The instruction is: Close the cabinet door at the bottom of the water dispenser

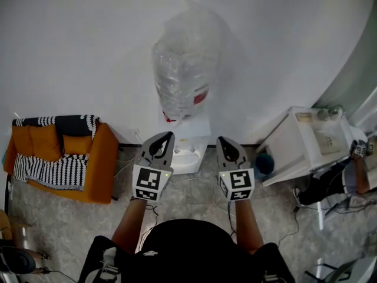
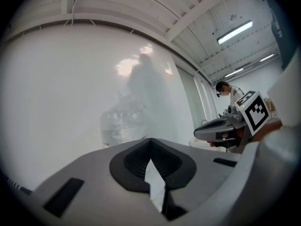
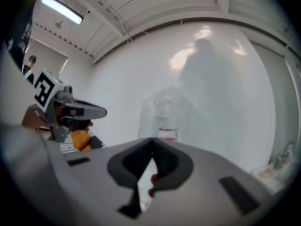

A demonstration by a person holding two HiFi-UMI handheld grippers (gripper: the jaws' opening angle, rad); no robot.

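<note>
The white water dispenser [image 1: 189, 152] stands against the wall, seen from above. On it sits a big bottle wrapped in clear plastic [image 1: 181, 69], also in the left gripper view [image 2: 123, 121] and the right gripper view [image 3: 164, 114]. Its bottom cabinet door is hidden in every view. My left gripper [image 1: 166, 137] and right gripper [image 1: 222, 141] are held level side by side, just in front of the dispenser's top. Both have their jaws together with nothing between them. Neither touches the dispenser.
An orange sofa [image 1: 97, 158] with a black-and-white striped blanket [image 1: 44, 167] stands at the left by the wall. A white table [image 1: 297, 143] stands at the right, and a person [image 1: 339, 178] sits beside it. Cables run over the floor [image 1: 194, 187].
</note>
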